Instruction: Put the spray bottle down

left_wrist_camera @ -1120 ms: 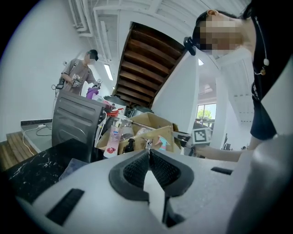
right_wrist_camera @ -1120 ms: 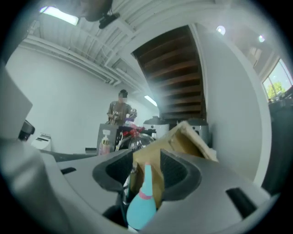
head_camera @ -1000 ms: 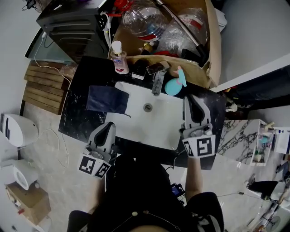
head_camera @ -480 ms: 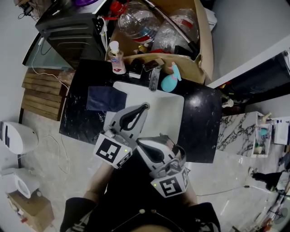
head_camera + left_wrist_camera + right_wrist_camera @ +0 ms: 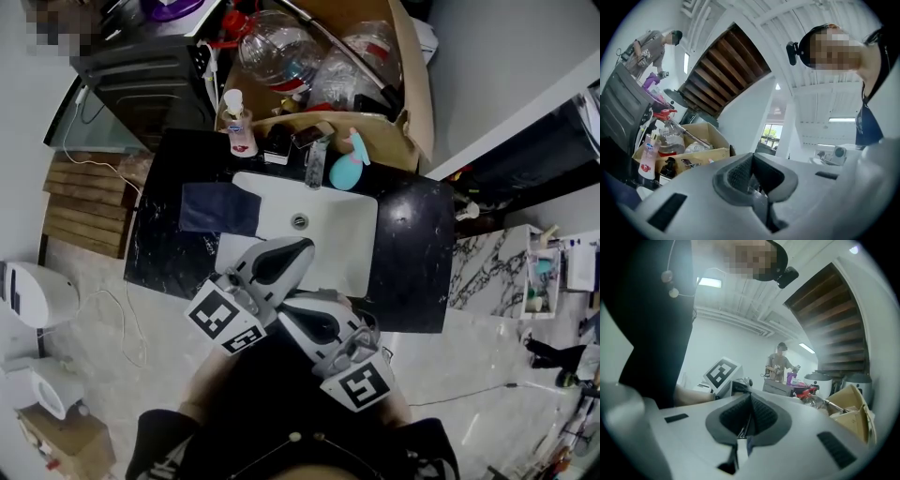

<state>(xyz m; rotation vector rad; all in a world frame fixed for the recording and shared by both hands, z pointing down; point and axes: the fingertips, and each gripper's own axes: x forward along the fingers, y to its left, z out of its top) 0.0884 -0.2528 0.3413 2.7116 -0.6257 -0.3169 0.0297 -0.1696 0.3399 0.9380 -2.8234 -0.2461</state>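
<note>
Left tool [image 5: 753,161], jaws together, empty, faces a cardboard box [image 5: 705,154].

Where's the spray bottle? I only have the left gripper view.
Observer: In the head view the teal spray bottle sits on the black counter behind the basin, just right of the faucet.
Operator: Right gripper holding anything?
Observer: No. Right gripper is shut, nothing between its jaws.
Operator: Anything else by the basin?
Observer: A dark blue cloth lies on the counter left of it.
</note>
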